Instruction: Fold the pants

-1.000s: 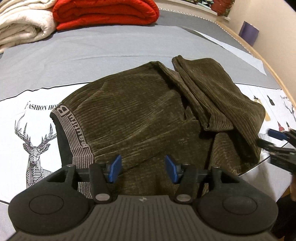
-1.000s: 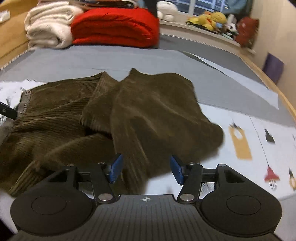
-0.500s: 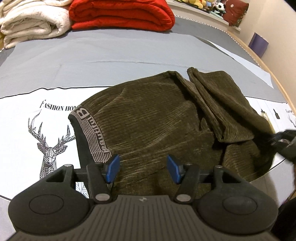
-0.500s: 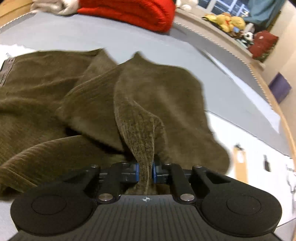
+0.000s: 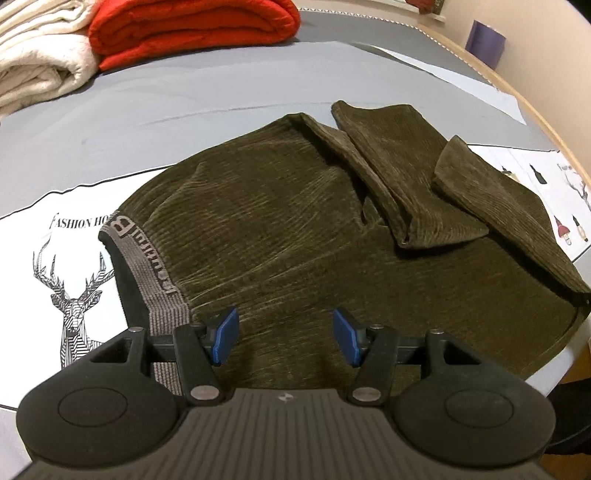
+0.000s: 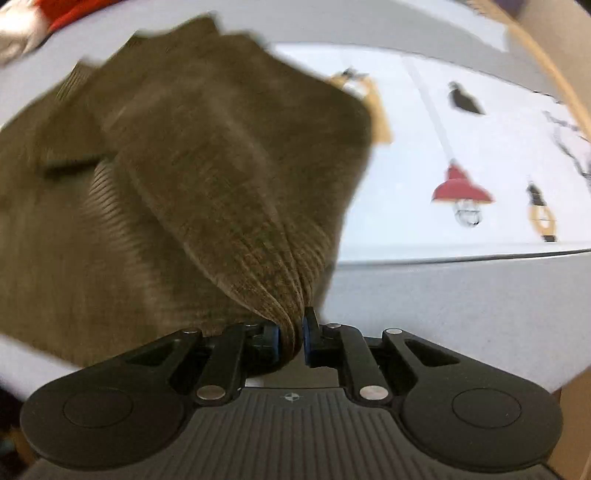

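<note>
A grey bed cover [image 5: 221,85] with a printed sheet [image 5: 55,258] is carrying the pants [image 5: 295,229], lying just ahead of the left gripper [image 5: 284,336], which is hovering wide and empty. The right gripper [image 6: 291,338], open a second ago, is now pinching a leg fold and lifting it, beginning the fold.

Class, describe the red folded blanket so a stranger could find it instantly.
Start at the grey bed cover and look to its far end, beyond the olive pants. The red blanket lies folded there beside a cream blanket; only it is bright red.
</note>
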Demonstrator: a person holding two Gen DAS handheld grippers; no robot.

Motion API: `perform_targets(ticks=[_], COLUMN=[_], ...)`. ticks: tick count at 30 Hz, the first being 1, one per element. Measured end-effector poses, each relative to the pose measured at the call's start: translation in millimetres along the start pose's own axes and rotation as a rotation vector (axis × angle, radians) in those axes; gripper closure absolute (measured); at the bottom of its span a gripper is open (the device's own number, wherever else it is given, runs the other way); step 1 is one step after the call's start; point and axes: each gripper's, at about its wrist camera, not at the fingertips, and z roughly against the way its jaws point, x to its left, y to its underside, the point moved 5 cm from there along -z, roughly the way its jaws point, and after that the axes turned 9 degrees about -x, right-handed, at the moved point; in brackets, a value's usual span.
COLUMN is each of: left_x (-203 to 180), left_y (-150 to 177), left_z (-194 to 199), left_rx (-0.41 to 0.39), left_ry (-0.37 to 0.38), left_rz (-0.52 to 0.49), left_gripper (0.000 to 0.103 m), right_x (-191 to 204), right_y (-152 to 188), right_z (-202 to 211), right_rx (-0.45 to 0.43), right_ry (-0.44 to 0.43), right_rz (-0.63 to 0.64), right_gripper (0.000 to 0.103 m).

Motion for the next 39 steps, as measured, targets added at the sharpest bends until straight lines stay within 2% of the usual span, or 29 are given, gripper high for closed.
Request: perform_targets(ticks=[3,6,10,12,16,19,24,29,32,34,35,36,37,39], left_x=[-1,-2,-7,-11,-16,-17,-18,-15,-9,-2,1,4,7,10], left_y=[-4,-9,-12,-13,-14,-16,-18,-23,-24,-24,-24,-24,-24,-25], left_z=[0,0,0,-2,-5,-8,-11,-12,-12,-12,-12,-12,-12,-12], left_rx=[-0.006,-0.016,-0.018,-0.017,-0.016,-0.013,-0.008,-0.014,-0.013,-0.012,-0.013,-0.014,-0.013,-0.013], left_ry=[0.003,0.004,0.013,0.018,0.023,0.023,0.023,0.019,0.006,-0.004,-0.008,-0.012,-0.017,-0.024], left_rz=[0.028,0.036,0.032,0.026,0.022,0.034,0.05,0.059,0.058,0.069,0.074,0.08,0.087,0.094], left_gripper=[0.041,0.038,0.037,0.037,0.037,0.037,0.037,0.037,0.037,0.037,0.037,0.037,0.037,0.037], right_x=[-5,-20,-37,-32,8,49,118,168,191,195,195,190,182,164], right_y=[-3,-12,-39,-53,-90,-115,-155,-175,-175,-172,-173,-173,-175,-177], right_z=[12,38,60,64,54,34,-18,-61,-87,-100,-104,-104,-102,-88], right_rx=[-0.045,-0.153,-0.335,-0.393,-0.464,-0.469,-0.411,-0.356,-0.296,-0.272,-0.267,-0.268,-0.268,-0.292], right_ry=[-0.01,-0.058,-0.023,-0.006,-0.009,-0.022,-0.035,-0.02,0.003,0.065,0.09,0.095,0.079,0.052], right_rz=[0.036,-0.078,-0.196,-0.183,-0.087,-0.011,0.146,0.241,0.303,0.359,0.371,0.358,0.322,0.246], right_gripper=[0.085,0.08,0.069,0.069,0.069,0.069,0.067,0.052,0.049,0.052,0.057,0.065,0.079,0.095])
